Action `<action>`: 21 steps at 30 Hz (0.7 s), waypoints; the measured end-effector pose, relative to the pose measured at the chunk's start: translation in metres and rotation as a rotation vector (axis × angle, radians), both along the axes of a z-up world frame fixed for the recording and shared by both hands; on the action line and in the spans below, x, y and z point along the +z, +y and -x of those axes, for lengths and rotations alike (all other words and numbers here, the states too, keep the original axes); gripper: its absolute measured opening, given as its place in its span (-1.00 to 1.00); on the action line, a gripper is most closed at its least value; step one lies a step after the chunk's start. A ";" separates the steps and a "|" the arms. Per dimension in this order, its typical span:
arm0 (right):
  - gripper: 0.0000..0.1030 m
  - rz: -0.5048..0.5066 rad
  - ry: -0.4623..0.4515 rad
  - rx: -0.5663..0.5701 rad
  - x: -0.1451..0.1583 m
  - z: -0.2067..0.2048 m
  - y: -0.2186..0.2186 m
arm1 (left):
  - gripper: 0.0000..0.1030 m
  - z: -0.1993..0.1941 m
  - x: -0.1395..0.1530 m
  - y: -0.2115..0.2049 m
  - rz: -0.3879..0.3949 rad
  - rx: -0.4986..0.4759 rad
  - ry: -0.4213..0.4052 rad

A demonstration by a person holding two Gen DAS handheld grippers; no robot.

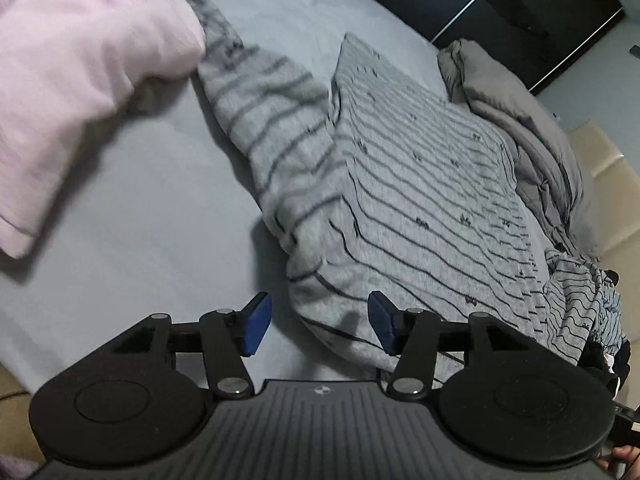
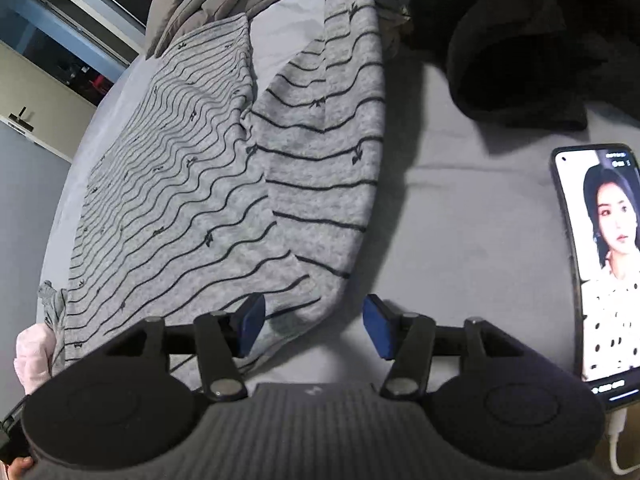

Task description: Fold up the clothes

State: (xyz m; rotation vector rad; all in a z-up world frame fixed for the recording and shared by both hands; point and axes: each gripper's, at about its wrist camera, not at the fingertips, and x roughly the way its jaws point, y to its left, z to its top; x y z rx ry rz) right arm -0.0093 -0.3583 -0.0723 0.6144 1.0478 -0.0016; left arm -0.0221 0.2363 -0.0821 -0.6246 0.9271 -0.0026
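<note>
Both views are dim and bluish-grey, with heavy fisheye bending at the edges. The pink garment (image 1: 80,80) at far left is smeared by motion blur. The striped grey garment (image 2: 208,184) throws soft shadows rightward, and the phone (image 2: 600,272) screen glows bright.
</note>
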 end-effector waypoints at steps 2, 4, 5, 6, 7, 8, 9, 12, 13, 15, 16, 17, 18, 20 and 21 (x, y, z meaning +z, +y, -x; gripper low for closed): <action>0.12 -0.010 0.002 -0.015 -0.007 -0.004 0.001 | -0.06 -0.006 -0.008 -0.002 0.010 0.004 0.016; 0.13 -0.032 -0.009 -0.040 -0.013 -0.006 0.001 | -0.11 -0.011 -0.014 -0.002 0.021 0.015 0.012; 0.11 -0.046 -0.016 -0.050 -0.015 -0.008 0.001 | -0.22 -0.013 -0.015 -0.003 0.027 0.014 0.006; 0.00 -0.064 -0.021 -0.055 -0.015 -0.009 0.001 | -0.42 -0.016 -0.016 -0.003 0.033 0.012 0.001; -0.20 -0.086 -0.019 -0.053 -0.017 -0.010 0.002 | -0.50 -0.018 -0.017 -0.003 0.042 0.006 0.003; -0.28 -0.106 -0.009 -0.047 -0.019 -0.012 0.003 | -0.65 -0.018 -0.018 -0.005 0.045 -0.002 0.008; -0.42 -0.125 0.000 -0.038 -0.020 -0.013 0.004 | -0.86 -0.019 -0.019 -0.006 0.047 -0.009 0.013; -0.80 -0.117 0.016 0.003 -0.022 -0.012 0.012 | -0.94 -0.015 -0.014 -0.010 -0.007 -0.018 -0.002; -0.87 -0.100 0.010 0.005 -0.020 -0.012 0.013 | -0.94 -0.013 -0.010 -0.009 -0.020 -0.014 -0.013; -0.90 -0.088 -0.024 -0.011 -0.011 -0.010 0.011 | -0.95 -0.006 0.001 0.000 -0.006 0.021 -0.042; -0.91 -0.088 -0.043 -0.020 -0.006 -0.008 0.009 | -0.95 -0.003 0.006 0.004 0.001 0.039 -0.057; -0.91 -0.092 -0.061 -0.028 0.001 -0.007 0.007 | -0.96 0.000 0.011 0.008 0.009 0.051 -0.068; -0.91 -0.094 -0.079 -0.033 0.008 -0.005 0.006 | -0.96 0.003 0.015 0.012 0.021 0.063 -0.079; -0.91 -0.092 -0.105 -0.031 0.022 -0.002 0.006 | -0.96 0.012 0.026 0.020 0.042 0.080 -0.098; -0.91 -0.085 -0.115 -0.024 0.029 0.000 0.007 | -0.96 0.014 0.031 0.022 0.044 0.082 -0.101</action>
